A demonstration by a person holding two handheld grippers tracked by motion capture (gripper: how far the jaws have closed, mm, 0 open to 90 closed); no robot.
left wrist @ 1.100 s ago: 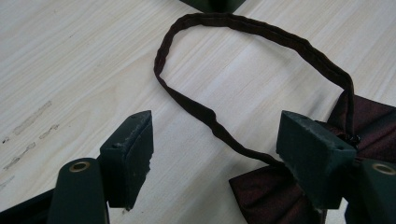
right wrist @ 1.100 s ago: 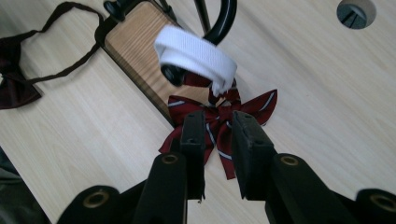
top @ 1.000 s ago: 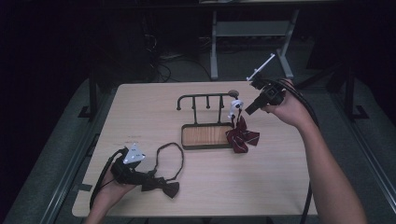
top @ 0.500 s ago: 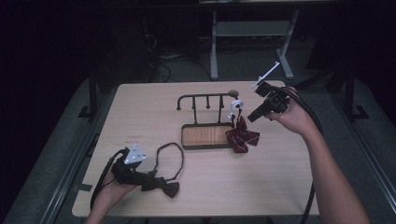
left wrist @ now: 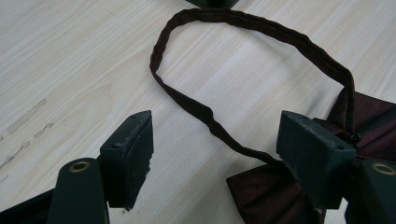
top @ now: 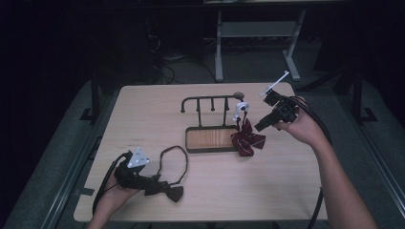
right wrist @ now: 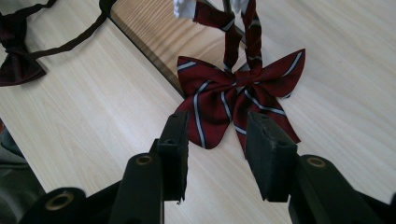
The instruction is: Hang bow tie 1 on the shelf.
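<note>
A person's left hand rests low at the near left, its black two-jaw left claw (top: pixel 157 180) lying level with jaws spread wide. The right forearm reaches in from the near right, the black right claw (top: pixel 258 128) angled downward, its jaws parted, having just been opening, nothing between them.
</note>
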